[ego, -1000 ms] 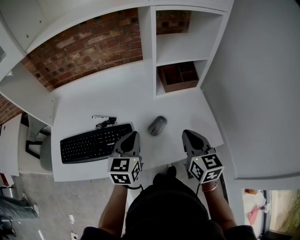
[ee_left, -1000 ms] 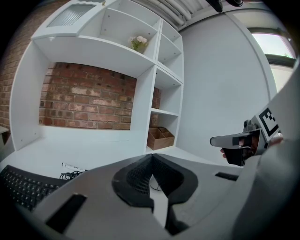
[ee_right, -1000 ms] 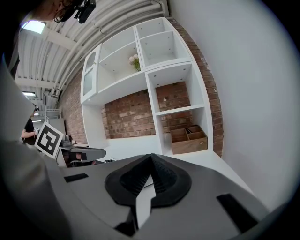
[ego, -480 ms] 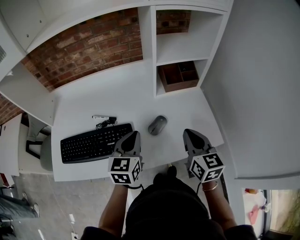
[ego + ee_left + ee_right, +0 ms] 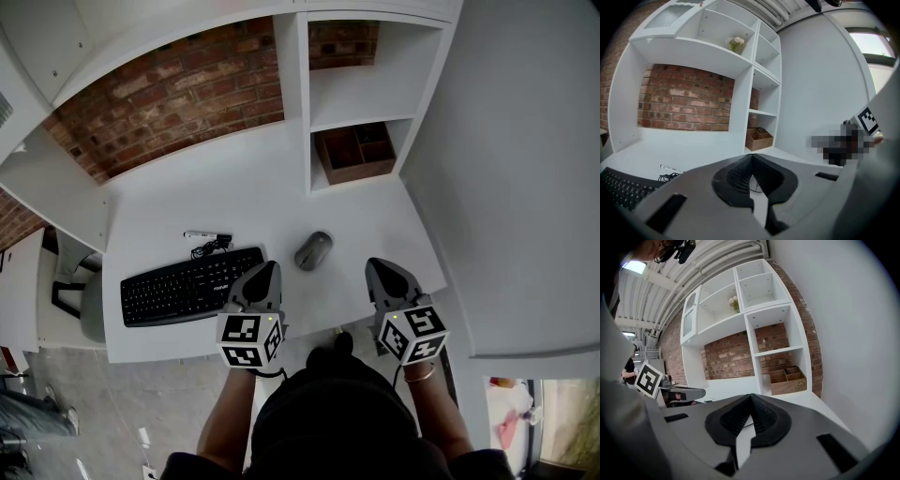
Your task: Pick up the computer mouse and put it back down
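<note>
A grey computer mouse (image 5: 313, 250) lies on the white desk (image 5: 178, 212), just right of the black keyboard (image 5: 191, 285). My left gripper (image 5: 266, 271) hovers over the keyboard's right end, a little below and left of the mouse, jaws shut and empty. My right gripper (image 5: 376, 269) hangs over the desk to the right of the mouse, jaws also shut with nothing in them. In the left gripper view the jaws (image 5: 751, 165) meet at the tips; the right gripper view shows its jaws (image 5: 751, 402) closed the same way. Neither gripper view shows the mouse.
A white marker and a coiled black cable (image 5: 209, 242) lie behind the keyboard. A wooden organiser box (image 5: 356, 153) stands in the lower shelf bay at the back right. Brick wall (image 5: 169, 98) backs the desk. A white wall (image 5: 511, 178) runs along the right.
</note>
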`<control>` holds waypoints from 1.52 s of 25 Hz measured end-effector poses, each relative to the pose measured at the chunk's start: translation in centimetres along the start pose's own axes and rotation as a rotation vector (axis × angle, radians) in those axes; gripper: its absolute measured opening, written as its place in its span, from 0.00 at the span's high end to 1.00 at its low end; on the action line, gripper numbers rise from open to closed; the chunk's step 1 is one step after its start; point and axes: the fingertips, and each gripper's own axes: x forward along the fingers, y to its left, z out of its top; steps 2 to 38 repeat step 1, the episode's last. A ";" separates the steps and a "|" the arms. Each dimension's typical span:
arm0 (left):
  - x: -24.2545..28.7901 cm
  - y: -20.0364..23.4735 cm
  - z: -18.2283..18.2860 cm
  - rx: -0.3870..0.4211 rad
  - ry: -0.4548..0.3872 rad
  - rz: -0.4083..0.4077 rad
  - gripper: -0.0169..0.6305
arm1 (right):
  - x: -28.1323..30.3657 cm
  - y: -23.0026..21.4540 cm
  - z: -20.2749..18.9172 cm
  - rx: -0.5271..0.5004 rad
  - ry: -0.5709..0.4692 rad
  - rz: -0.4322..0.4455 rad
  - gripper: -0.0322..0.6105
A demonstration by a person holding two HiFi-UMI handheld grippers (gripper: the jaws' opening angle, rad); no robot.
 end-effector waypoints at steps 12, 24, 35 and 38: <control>0.0 0.0 0.0 0.001 0.001 0.001 0.96 | 0.0 0.0 0.0 0.001 0.000 0.000 0.94; 0.0 0.0 0.0 0.001 0.001 0.001 0.96 | 0.0 0.0 0.0 0.001 0.000 0.000 0.94; 0.0 0.0 0.0 0.001 0.001 0.001 0.96 | 0.0 0.0 0.0 0.001 0.000 0.000 0.94; 0.0 0.0 0.0 0.001 0.001 0.001 0.96 | 0.0 0.0 0.0 0.001 0.000 0.000 0.94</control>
